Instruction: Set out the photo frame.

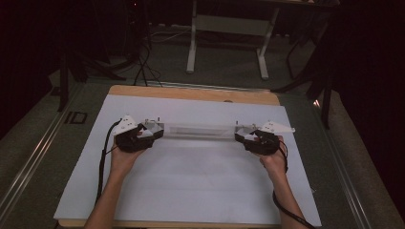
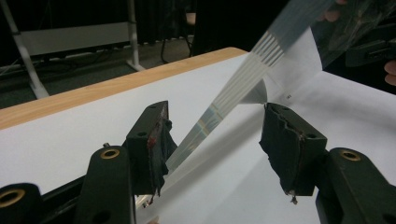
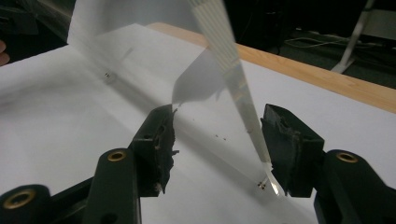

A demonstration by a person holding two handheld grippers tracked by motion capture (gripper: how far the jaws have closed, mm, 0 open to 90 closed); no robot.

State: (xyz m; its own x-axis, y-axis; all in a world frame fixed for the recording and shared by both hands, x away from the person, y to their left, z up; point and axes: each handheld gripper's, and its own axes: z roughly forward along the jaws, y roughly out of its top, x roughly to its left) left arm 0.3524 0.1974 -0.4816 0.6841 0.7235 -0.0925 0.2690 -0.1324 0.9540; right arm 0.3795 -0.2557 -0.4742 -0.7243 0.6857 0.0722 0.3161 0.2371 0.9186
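Clear bag (image 1: 198,130) spans both grippers mid-mat (image 1: 191,191); margins open all round

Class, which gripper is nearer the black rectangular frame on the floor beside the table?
Left. The left gripper sits toward the black frame's side of the table; the right gripper is at the clear strip's far end.

Clear strip (image 1: 199,130) spans between left hand-held gripper (image 1: 152,132) and right hand-held gripper (image 1: 241,135), above sheet (image 1: 191,181) on table (image 1: 191,93).
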